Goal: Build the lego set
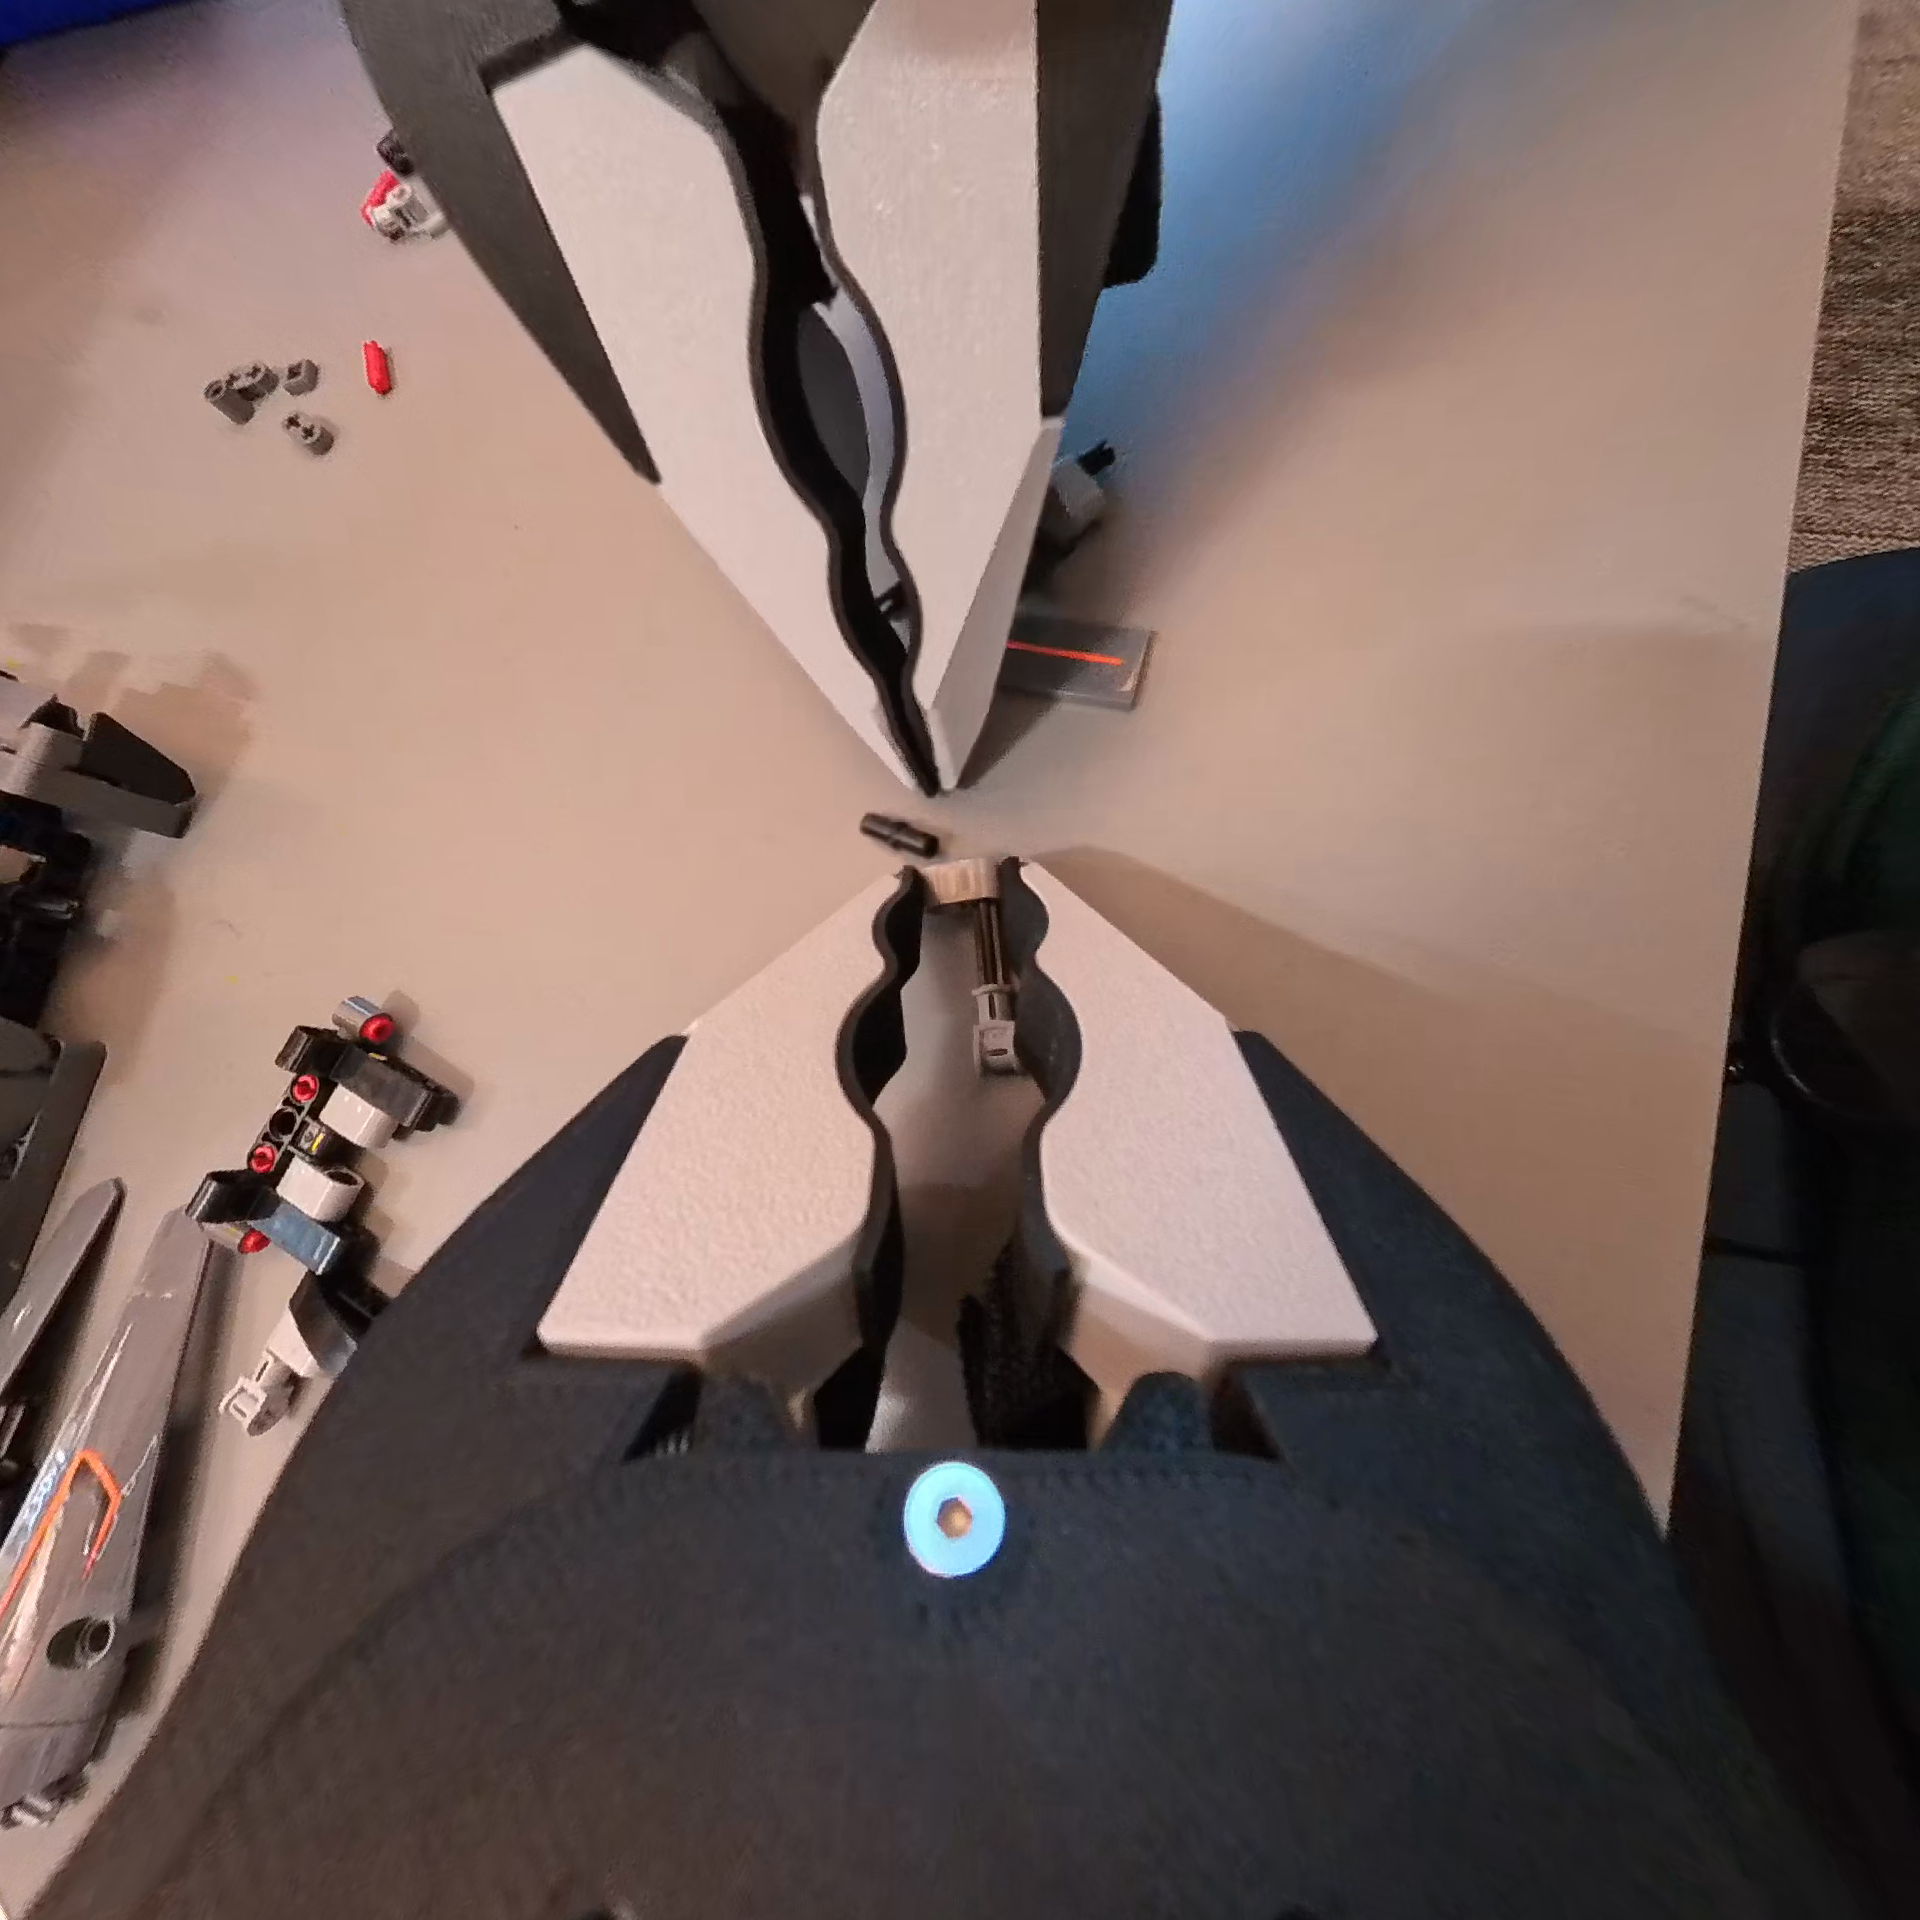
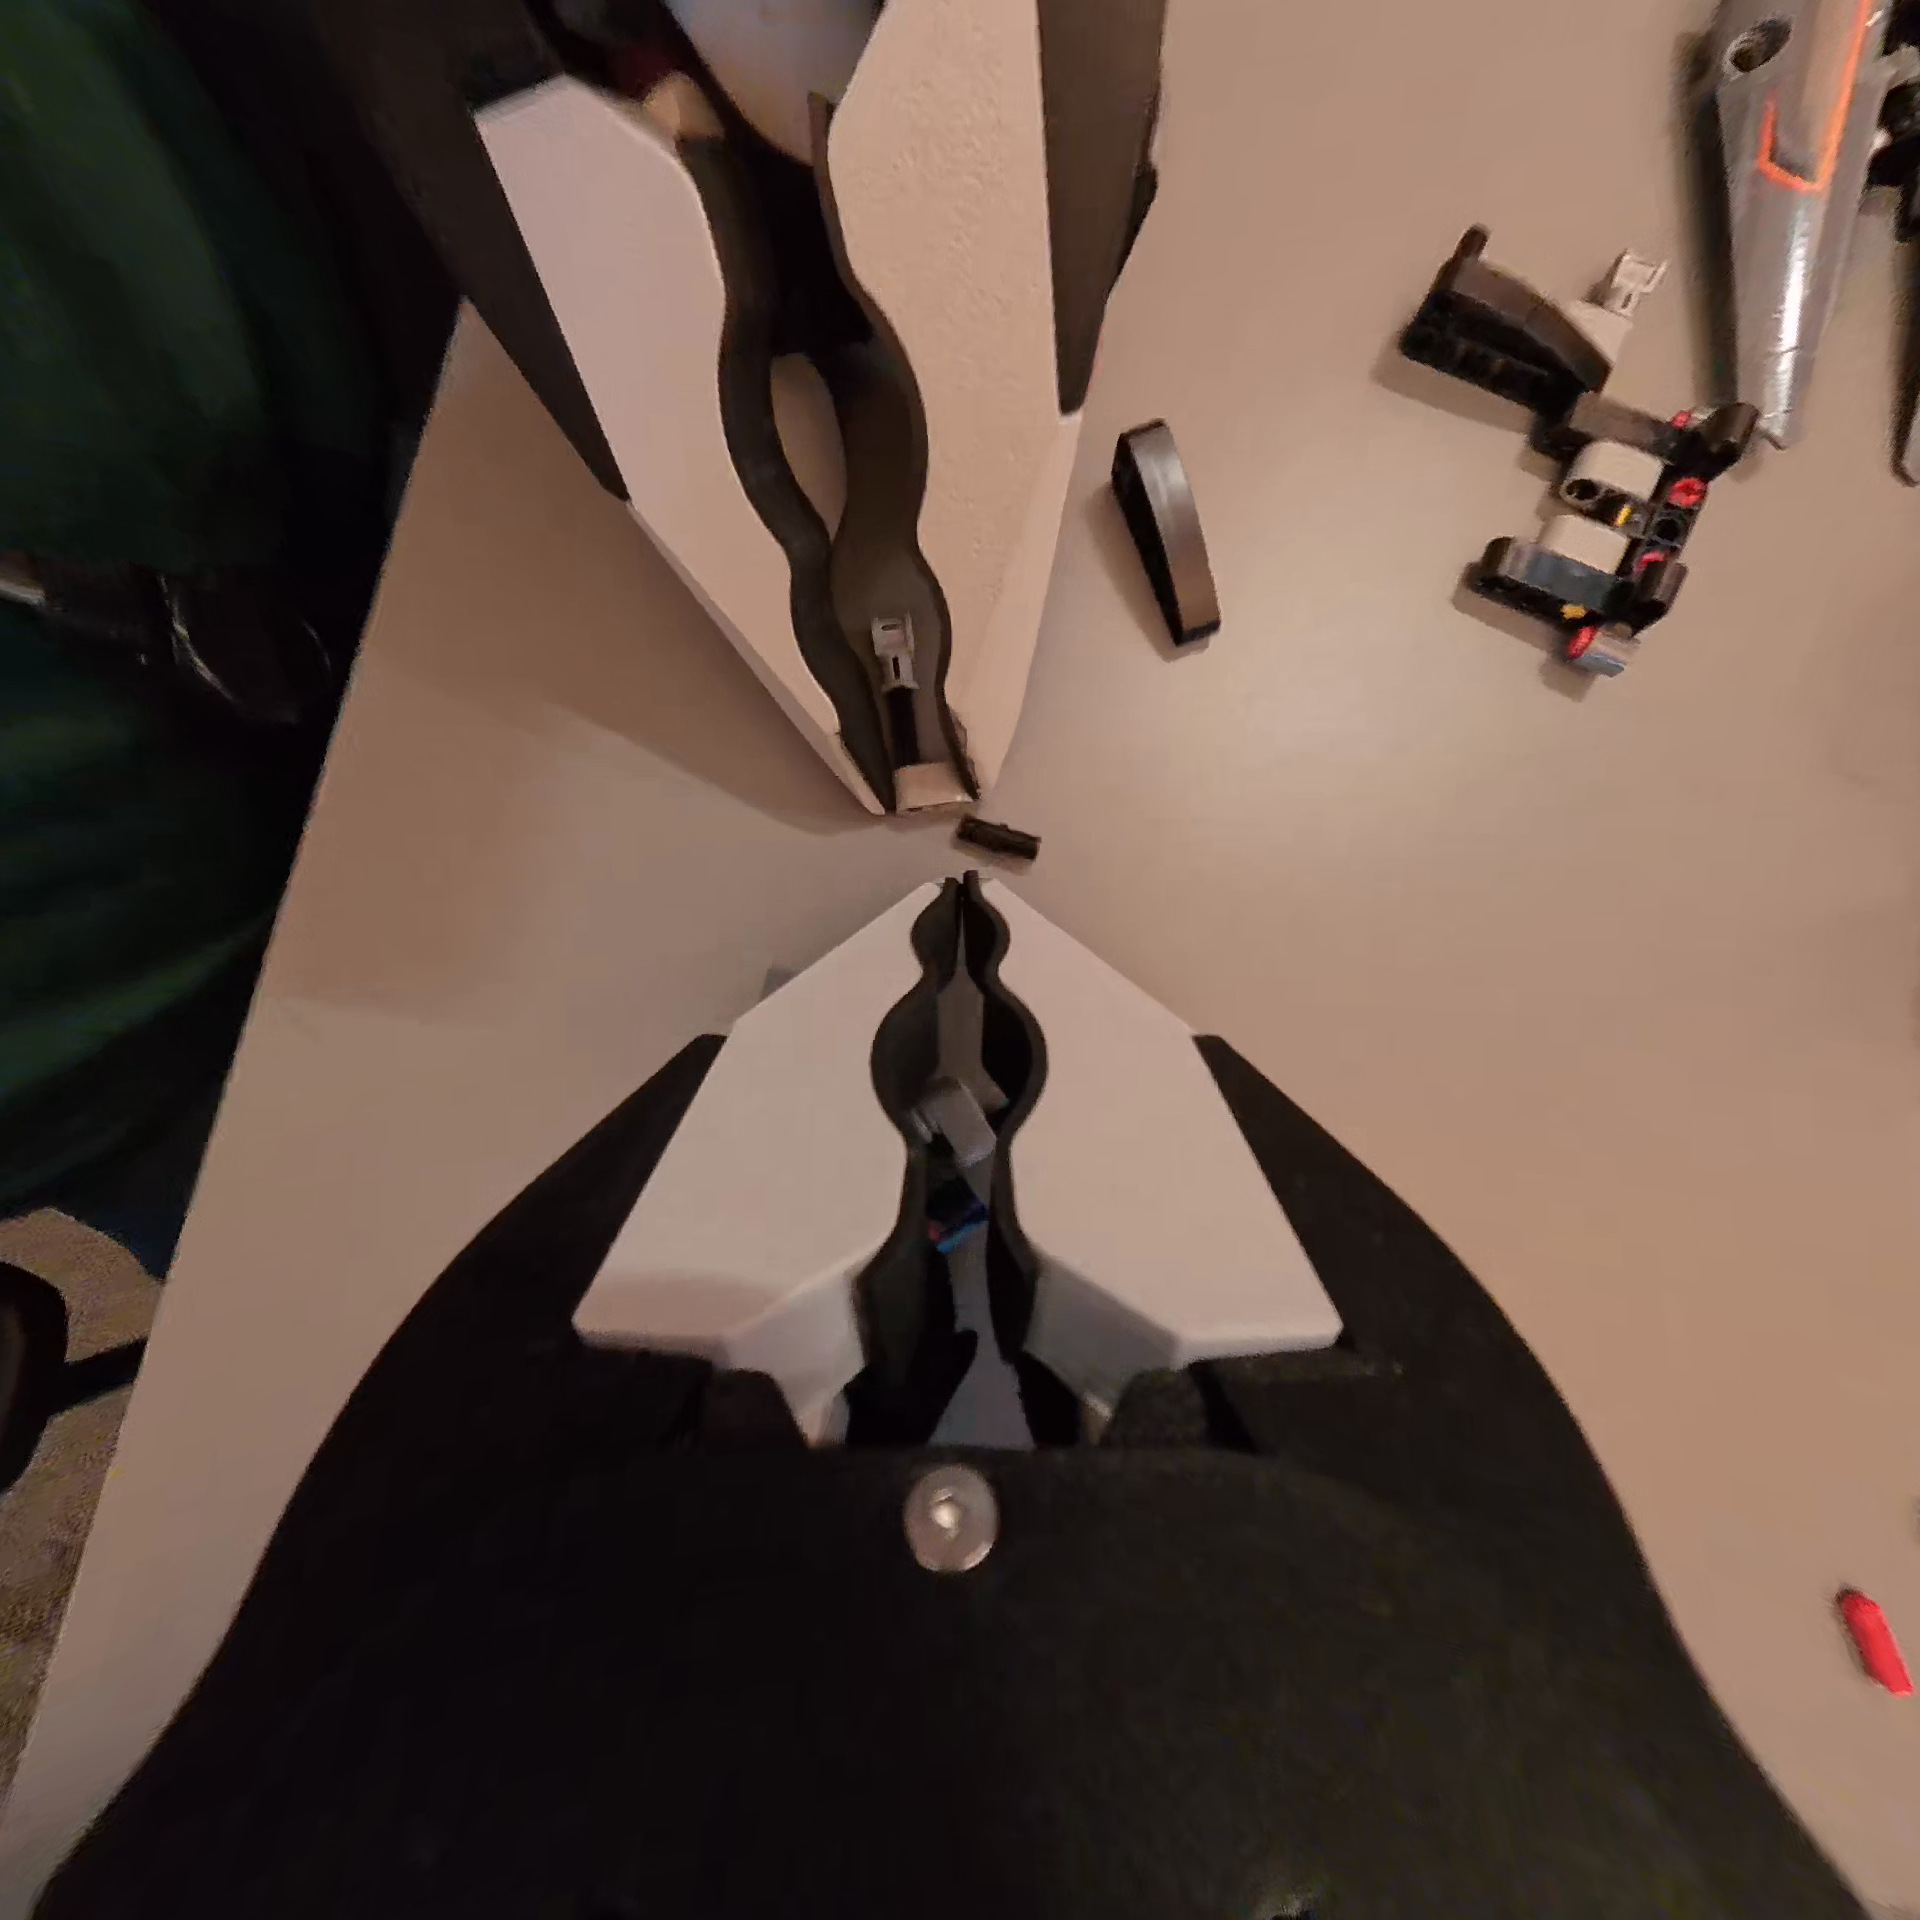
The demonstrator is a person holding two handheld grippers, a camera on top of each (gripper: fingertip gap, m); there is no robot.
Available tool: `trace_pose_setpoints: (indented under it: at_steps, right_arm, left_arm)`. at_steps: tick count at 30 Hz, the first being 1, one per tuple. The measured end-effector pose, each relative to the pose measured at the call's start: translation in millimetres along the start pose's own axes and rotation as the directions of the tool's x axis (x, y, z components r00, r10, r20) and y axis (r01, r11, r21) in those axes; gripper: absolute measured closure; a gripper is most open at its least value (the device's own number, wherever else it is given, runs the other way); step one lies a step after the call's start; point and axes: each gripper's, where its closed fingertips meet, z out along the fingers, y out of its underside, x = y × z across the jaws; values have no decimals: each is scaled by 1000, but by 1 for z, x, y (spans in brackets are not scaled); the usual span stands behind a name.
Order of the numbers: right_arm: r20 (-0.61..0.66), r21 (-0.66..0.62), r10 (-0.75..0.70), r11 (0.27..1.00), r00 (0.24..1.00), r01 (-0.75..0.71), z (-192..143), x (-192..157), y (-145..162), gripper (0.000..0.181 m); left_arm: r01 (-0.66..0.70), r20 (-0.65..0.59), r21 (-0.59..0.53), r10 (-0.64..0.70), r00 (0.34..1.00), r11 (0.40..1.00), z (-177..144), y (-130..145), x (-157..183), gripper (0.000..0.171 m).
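Note:
My left gripper (image 1: pixel 966 871) is shut on a small grey bush (image 1: pixel 961 885) with a black axle (image 1: pixel 987 940) and a grey connector (image 1: pixel 995 1029) behind it. It also shows in the right wrist view (image 2: pixel 925 798), coming from the top with the same piece (image 2: pixel 923 781). My right gripper (image 2: pixel 961 883) is shut with nothing between its tips. It faces the left one tip to tip, also in the left wrist view (image 1: pixel 935 784). A small black pin (image 1: pixel 899 831) lies on the table between the two tips, also seen in the right wrist view (image 2: pixel 997 836).
A black and grey sub-assembly with red pins (image 1: pixel 332 1132) (image 2: pixel 1590 530) lies beside grey pointed panels (image 1: pixel 94 1455) (image 2: pixel 1787 208). A black curved piece (image 2: pixel 1164 530), a red pin (image 1: pixel 377 369), small grey connectors (image 1: pixel 270 400) and a dark panel with a red line (image 1: pixel 1081 665) lie around. The table edge (image 1: pixel 1766 727) is close. Only a small space, under 4 cm, lies between the two pairs of fingers. About 6 cm separates my left fingertips from the black curved piece (image 2: pixel 1164 530).

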Motion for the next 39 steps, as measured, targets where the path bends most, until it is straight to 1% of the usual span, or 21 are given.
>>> trace_pose_setpoints:
  at_steps: [2, 4, 6, 8, 12, 16, 20, 21, 23, 25, 30, 35, 37, 39]
  right_arm:
    - [-6, 36, 14, 999, 1000, -14, -5, 3, -5, 181]
    - [-27, 21, 2, 1000, 1000, -1, -6, 8, -4, 178]
    - [-40, 8, -36, 999, 999, 37, -4, 11, -5, 172]
    - [-26, 1, -88, 996, 996, 88, -1, 14, -6, 169]
    - [61, -21, -171, 985, 983, 172, 8, 14, -7, 167]
    - [166, -9, -230, 972, 959, 235, 14, 7, -12, 169]
    - [178, -24, -212, 975, 961, 219, 13, 6, -11, 176]
    - [173, -22, -197, 979, 965, 204, 13, 6, -11, 175]
    - [158, -20, -163, 986, 974, 168, 10, 6, -8, 163]
    - [144, 0, -138, 990, 980, 139, 6, 6, -7, 166]
    - [127, 8, -162, 987, 979, 163, 8, 5, -5, 177]
    - [114, -3, -144, 989, 983, 145, 8, 7, -5, 178]
    - [98, 9, -113, 994, 989, 113, 8, 8, -5, 169]
    - [100, 23, -103, 995, 990, 101, 6, 6, -5, 168]
  left_arm:
    - [1, 3, 0, -1, 1000, 1000, 0, 0, 0, 158]
    - [5, 5, -1, -5, 1000, 1000, 0, 0, 0, 158]
    - [7, 9, -3, -7, 1000, 1000, 0, 0, -1, 158]
    - [9, 13, -4, -9, 1000, 1000, 0, 0, -1, 158]
    - [13, 19, -4, -13, 1000, 1000, 0, 1, -2, 158]
    - [15, 20, -5, -15, 1000, 1000, -1, 1, -2, 158]
    - [22, 19, -5, -22, 1000, 1000, -2, 2, -3, 158]
    - [24, 18, -5, -23, 1000, 1000, -2, 2, -3, 158]
    - [23, 17, -5, -23, 1000, 1000, -2, 2, -3, 158]
    - [23, 16, -4, -23, 1000, 1000, -2, 2, -3, 158]
    - [23, 15, -4, -23, 1000, 1000, -1, 2, -3, 158]
    - [22, 24, -6, -22, 999, 1000, -2, 2, -3, 158]
    - [24, 26, -6, -24, 999, 1000, -1, 2, -4, 158]
    - [27, 25, -6, -27, 999, 1000, -1, 2, -4, 158]
